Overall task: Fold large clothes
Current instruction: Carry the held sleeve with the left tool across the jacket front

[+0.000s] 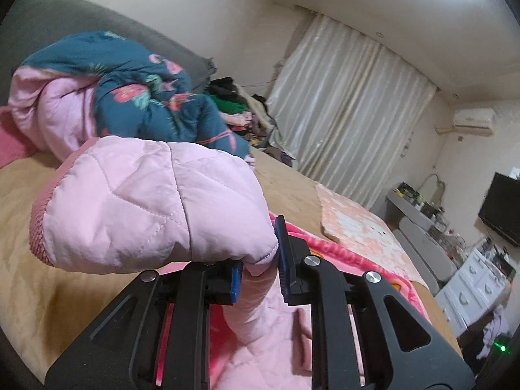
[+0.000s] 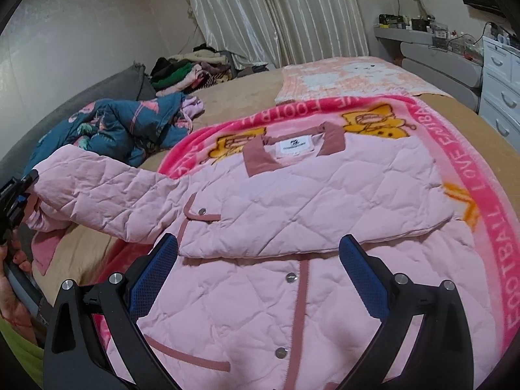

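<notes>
A pink quilted jacket (image 2: pixel 292 201) with a dusty-rose collar lies front up on a pink printed blanket (image 2: pixel 481 214). Its right sleeve is folded across the chest. Its left sleeve (image 2: pixel 107 195) stretches out to the left and is lifted off the bed. My left gripper (image 1: pixel 260 266) is shut on that sleeve (image 1: pixel 136 208) near the cuff; it also shows at the left edge of the right wrist view (image 2: pixel 19 191). My right gripper (image 2: pixel 256 276) is open and empty, hovering above the jacket's lower front.
A blue floral quilt (image 2: pixel 123 126) is bunched at the left of the bed by the grey headboard (image 1: pixel 65 19). A pile of clothes (image 2: pixel 188 68) lies at the far end. A peach towel (image 2: pixel 351 74) covers the far right of the bed. White drawers (image 2: pixel 500 94) stand to the right.
</notes>
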